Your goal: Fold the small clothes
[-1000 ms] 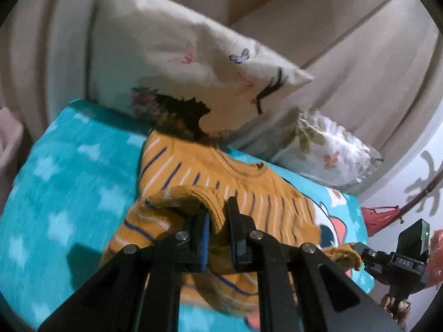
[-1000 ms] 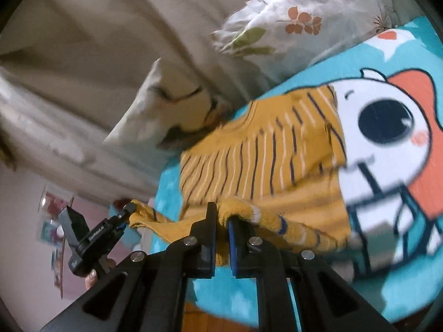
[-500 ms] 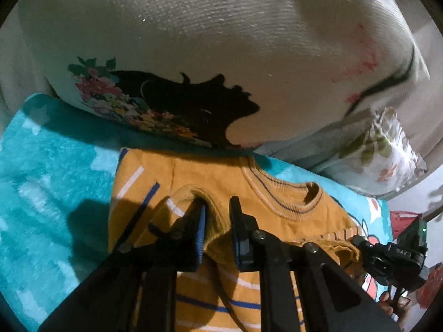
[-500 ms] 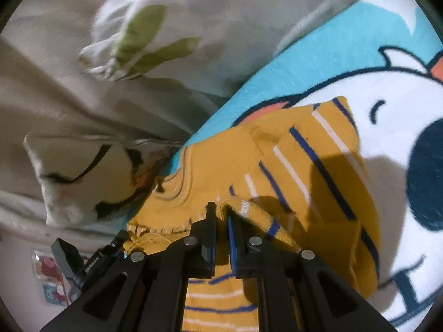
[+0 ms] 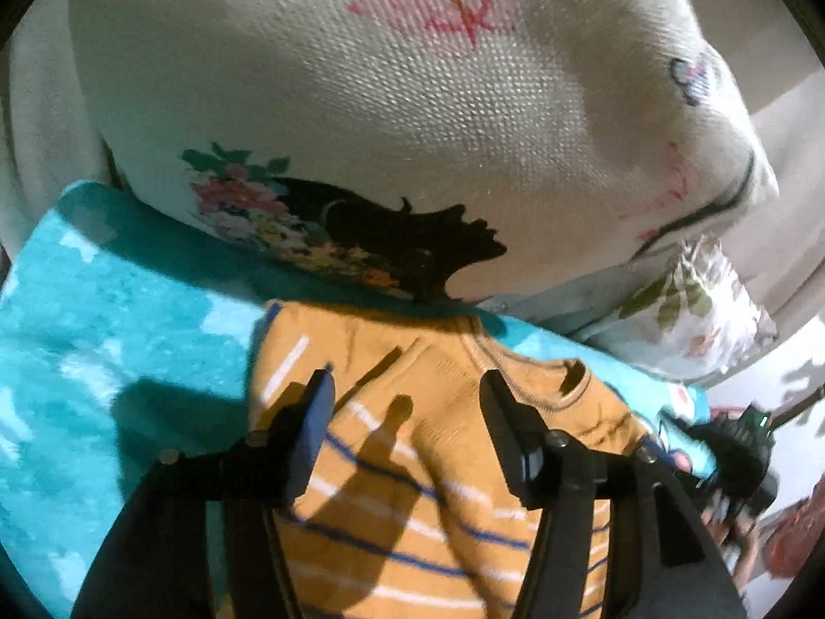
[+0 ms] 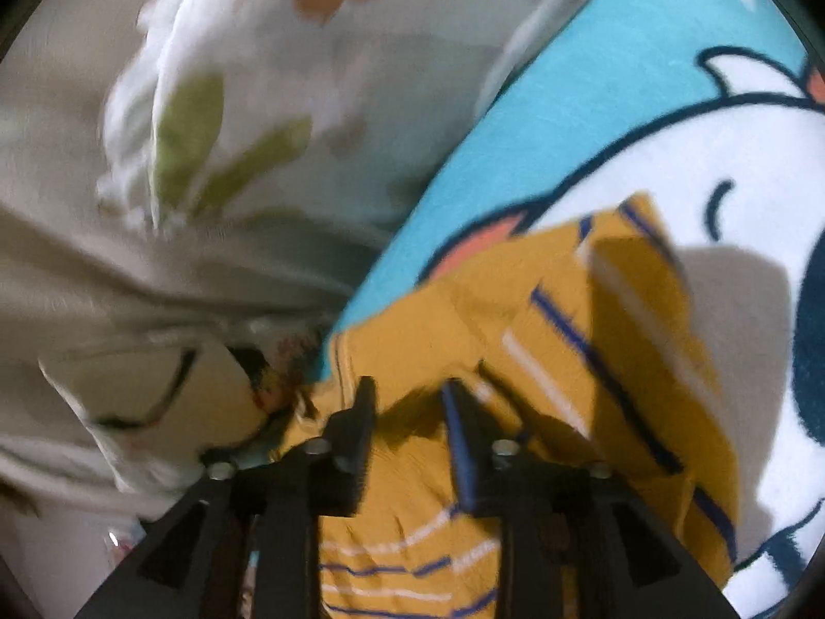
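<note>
A small mustard-yellow sweater (image 5: 412, 464) with blue and white stripes lies folded over on a turquoise cartoon blanket (image 5: 103, 320). Its neckline (image 5: 567, 381) points toward the pillows. My left gripper (image 5: 405, 397) hovers over the folded cloth, its jaws opening, the pads clear of the fabric lying beneath them. In the right wrist view the same sweater (image 6: 593, 340) spreads to the right. My right gripper (image 6: 410, 402) is above its folded edge, its jaws opening too, with nothing pinched between them. The other gripper (image 5: 732, 449) shows at the right edge of the left wrist view.
A large cream pillow (image 5: 412, 103) with a dark silhouette and flowers stands right behind the sweater. A smaller leaf-print pillow (image 5: 696, 320) (image 6: 258, 118) lies beside it. Beige fabric (image 6: 129, 283) backs the pillows. The blanket (image 6: 593, 103) shows a white cartoon face on the right.
Both grippers were shut on the sweater's lower edge and carried it toward the neckline. Now both jaws have parted and the cloth lies dropped on the sweater's upper half.
</note>
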Demonstrator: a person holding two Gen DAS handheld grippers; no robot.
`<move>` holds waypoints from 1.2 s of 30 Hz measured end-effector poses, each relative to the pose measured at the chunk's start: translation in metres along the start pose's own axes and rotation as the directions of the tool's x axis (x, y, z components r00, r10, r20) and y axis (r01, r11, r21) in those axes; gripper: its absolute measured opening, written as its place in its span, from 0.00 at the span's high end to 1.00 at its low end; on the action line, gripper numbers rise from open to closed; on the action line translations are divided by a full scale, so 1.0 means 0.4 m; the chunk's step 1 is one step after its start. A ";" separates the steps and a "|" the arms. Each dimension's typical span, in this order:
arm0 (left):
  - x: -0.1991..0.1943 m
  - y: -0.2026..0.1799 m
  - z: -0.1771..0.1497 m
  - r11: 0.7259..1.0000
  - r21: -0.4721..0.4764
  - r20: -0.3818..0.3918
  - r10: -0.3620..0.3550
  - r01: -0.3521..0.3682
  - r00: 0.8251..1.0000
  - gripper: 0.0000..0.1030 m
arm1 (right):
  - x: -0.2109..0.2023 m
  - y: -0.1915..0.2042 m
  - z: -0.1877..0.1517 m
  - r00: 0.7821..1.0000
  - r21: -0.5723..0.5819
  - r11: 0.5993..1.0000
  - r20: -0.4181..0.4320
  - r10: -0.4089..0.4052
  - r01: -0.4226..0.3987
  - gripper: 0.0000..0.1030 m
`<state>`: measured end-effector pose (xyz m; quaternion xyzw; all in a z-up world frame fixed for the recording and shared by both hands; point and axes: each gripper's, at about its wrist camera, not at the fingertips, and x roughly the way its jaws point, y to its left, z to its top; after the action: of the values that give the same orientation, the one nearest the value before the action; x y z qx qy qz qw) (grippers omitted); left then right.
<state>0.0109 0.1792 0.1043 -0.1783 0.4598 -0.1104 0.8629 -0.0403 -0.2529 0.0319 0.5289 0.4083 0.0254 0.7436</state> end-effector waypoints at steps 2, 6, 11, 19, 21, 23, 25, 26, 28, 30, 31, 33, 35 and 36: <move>-0.022 0.012 -0.014 0.998 0.043 -0.003 0.039 -0.039 0.999 0.39 | -0.036 0.009 0.019 0.999 -0.001 1.000 0.033 0.010 -0.010 0.51; -0.046 0.045 -0.052 0.992 0.091 -0.022 0.090 -0.087 0.996 0.31 | -0.104 0.039 0.018 0.995 -0.125 0.988 0.053 -0.087 0.093 0.37; -0.029 0.096 -0.100 0.994 0.094 -0.084 0.071 -0.063 0.994 0.30 | -0.146 0.013 -0.033 0.970 -0.266 0.933 0.040 -0.240 0.241 0.31; 0.034 0.104 -0.149 0.993 0.114 -0.179 0.045 -0.024 0.983 0.26 | -0.123 -0.070 -0.092 0.951 -0.308 0.904 0.008 -0.309 0.296 0.28; 0.045 0.102 -0.156 0.995 0.103 -0.199 0.023 -0.002 0.980 0.25 | -0.122 -0.083 -0.101 0.961 -0.295 0.920 -0.015 -0.276 0.260 0.27; 0.061 0.093 -0.168 0.996 0.085 -0.220 -0.009 0.028 0.975 0.24 | -0.124 -0.093 -0.112 0.969 -0.292 0.929 -0.030 -0.246 0.227 0.23; 0.069 0.081 -0.184 0.996 0.085 -0.215 -0.012 0.031 0.976 0.23 | -0.117 -0.089 -0.125 0.973 -0.302 0.930 -0.027 -0.229 0.211 0.19; 0.069 0.073 -0.192 0.995 0.095 -0.209 0.000 0.020 0.978 0.23 | -0.114 -0.086 -0.130 0.974 -0.309 0.928 -0.023 -0.226 0.208 0.18; 0.079 0.054 -0.201 0.994 0.109 -0.217 0.020 0.004 0.976 0.31 | -0.107 -0.080 -0.141 0.975 -0.322 0.923 -0.007 -0.224 0.210 0.18; 0.079 0.037 -0.208 0.996 0.093 -0.248 0.018 0.005 0.969 0.62 | -0.100 -0.070 -0.151 0.975 -0.329 0.921 -0.001 -0.221 0.209 0.19; 0.077 0.035 -0.210 0.997 0.079 -0.254 0.016 0.004 0.967 0.70 | -0.089 -0.059 -0.158 0.972 -0.340 0.914 -0.001 -0.235 0.221 0.23; 0.059 0.024 -0.215 0.999 0.045 -0.247 0.015 -0.004 0.969 0.76 | -0.075 -0.048 -0.159 0.961 -0.380 0.893 -0.034 -0.276 0.243 0.75; 0.032 0.007 -0.221 1.000 0.025 -0.233 0.022 -0.017 0.972 0.78 | -0.078 -0.043 -0.155 0.965 -0.394 0.896 -0.073 -0.253 0.205 0.77; 0.013 -0.001 -0.225 1.000 0.012 -0.225 0.019 -0.016 0.974 0.78 | -0.090 -0.041 -0.149 0.968 -0.393 0.901 -0.090 -0.235 0.182 0.78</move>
<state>-0.0613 0.1585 0.0542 -0.1562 0.5557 -0.1247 0.8070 -0.1084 -0.2314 0.0332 0.3241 0.4992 0.0602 0.8013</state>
